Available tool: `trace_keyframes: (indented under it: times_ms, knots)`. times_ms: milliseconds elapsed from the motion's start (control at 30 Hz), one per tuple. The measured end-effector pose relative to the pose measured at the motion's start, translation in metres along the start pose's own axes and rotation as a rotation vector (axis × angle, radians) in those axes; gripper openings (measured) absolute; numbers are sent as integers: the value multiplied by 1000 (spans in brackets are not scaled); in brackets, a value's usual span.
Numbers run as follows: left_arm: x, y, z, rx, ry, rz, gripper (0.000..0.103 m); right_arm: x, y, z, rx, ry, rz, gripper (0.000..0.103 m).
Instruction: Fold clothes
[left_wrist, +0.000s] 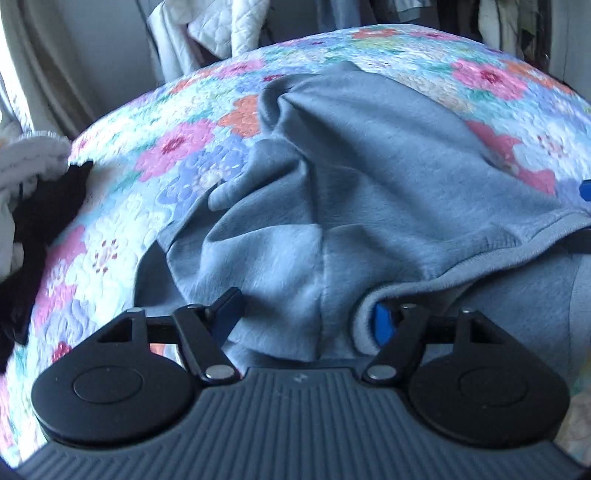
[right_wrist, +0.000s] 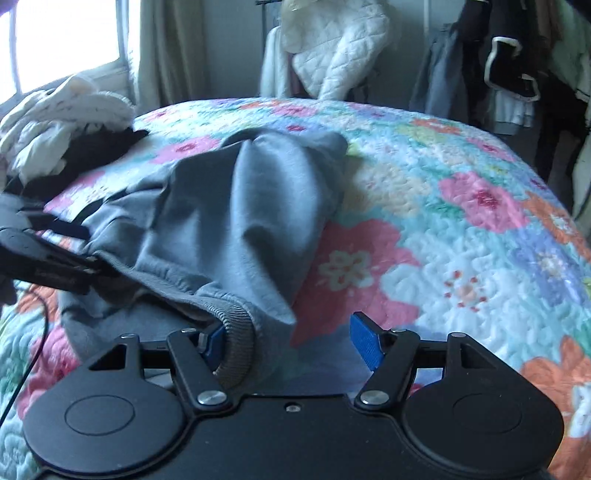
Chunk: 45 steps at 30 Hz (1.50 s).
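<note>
Gaping wide at the near edge of the bed, the right gripper (right_wrist: 291, 338) is holding nothing: its jaws are standing well apart, with the ribbed hem of the grey sweatshirt (right_wrist: 236, 221) lying against the left blue pad (right_wrist: 213, 339) and the other pad bare over the quilt. That placing suggests it is lining up to bite the hem corner, not yet pinching it. Beside it, the left gripper (left_wrist: 306, 317) is sitting under a heap of the same sweatshirt (left_wrist: 369, 177); cloth is draping between its fingers, which are also spread, so it is probably carrying the fabric loosely or about to close, though whether it is pinching anything I cannot tell. Both tools seem to be working one edge so the garment can be pulled flat. Farther off, the sweatshirt is bunching up across the floral quilt (right_wrist: 461, 229). Beyond, a laundry pile (right_wrist: 62, 122) is waiting by the window, and jackets are hanging behind.
</note>
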<state>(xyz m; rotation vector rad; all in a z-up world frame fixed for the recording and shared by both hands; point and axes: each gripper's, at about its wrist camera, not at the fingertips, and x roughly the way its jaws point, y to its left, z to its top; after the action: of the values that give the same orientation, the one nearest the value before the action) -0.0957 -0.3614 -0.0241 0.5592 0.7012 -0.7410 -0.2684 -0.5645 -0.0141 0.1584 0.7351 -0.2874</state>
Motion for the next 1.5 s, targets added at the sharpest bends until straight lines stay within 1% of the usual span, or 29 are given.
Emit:
trace_keyframes:
  times_ms: [33,67,167,233,300,400,533,600,633,667,700,733,767,800,867,900,933,967,1000,1033,1067,1100,1167,1233,1267,1333,1367,1400,1500]
  knots:
    - [0,-3,-1,-2,-8,-6,42,2,4,-1,-6,4,8,73]
    - [0,-5,-2,-4,-17,-11,21,5,7,-3,-13,7,16,73]
    - [-8,-6,-1,-21,-56,-10,15,13,21,-7,-70,18,-8,76]
    - [-20,-3,4,-42,-87,-29,14,20,31,-9,-123,12,-42,76]
    - [-34,6,11,-90,-127,-78,14,22,39,-6,-175,-1,-80,76]
    - [-53,18,19,-175,-173,-161,14,16,50,-2,-245,-53,-119,77]
    - [-63,32,24,-276,-185,-244,14,16,69,-6,-359,-65,-137,77]
    - [-67,35,25,-301,-184,-269,14,17,76,-10,-395,-69,-154,75]
    - [-69,34,24,-295,-183,-268,14,18,76,-12,-405,-71,-180,69]
    - [-72,33,23,-289,-183,-267,14,14,74,-14,-394,-77,-209,47]
    - [-75,33,22,-283,-182,-267,14,6,65,-14,-347,-90,-219,42]
    - [-78,32,20,-273,-183,-277,14,-6,54,-15,-286,-107,-209,41]
    - [-80,30,16,-265,-181,-294,14,-19,44,-17,-245,-127,-210,41]
    - [-80,27,12,-249,-170,-321,15,-27,37,-19,-217,-129,-215,41]
    - [-75,12,1,-178,-124,-352,17,-42,24,-22,-160,-131,-223,41]
    - [-69,2,-6,-125,-88,-349,17,-39,13,-24,-76,-85,-185,41]
    - [-62,-8,-12,-90,-54,-344,17,-32,-1,-27,33,-27,-127,41]
    - [-55,-16,-18,-76,-24,-352,17,-20,-17,-33,158,46,-65,42]
    - [-49,-23,-24,-63,5,-359,17,-11,-29,-38,254,93,-34,42]
    - [-44,-27,-27,-63,17,-363,17,-12,-28,-39,243,84,-37,44]
    - [-41,-29,-29,-59,24,-355,17,-14,-26,-39,227,75,-40,48]
    - [-40,-30,-29,-53,24,-340,17,-19,-13,-37,126,56,-63,50]
    - [-40,-26,-27,-72,14,-334,17,-30,12,-35,-76,18,-108,56]
    - [-42,-19,-23,-118,-1,-362,17,-45,39,-42,-262,-47,-92,60]
    - [-43,-17,-21,-134,-11,-375,17,-52,53,-46,-356,-78,-84,60]
    - [-46,-12,-13,-162,-38,-400,17,-57,77,-55,-519,-115,-76,60]
    - [-49,-10,-9,-176,-55,-413,17,-56,88,-57,-571,-123,-80,57]
    - [-53,-6,-3,-194,-73,-431,17,-53,94,-54,-589,-126,-82,57]
    - [-64,5,16,-260,-119,-495,17,-42,96,-35,-514,-136,-61,56]
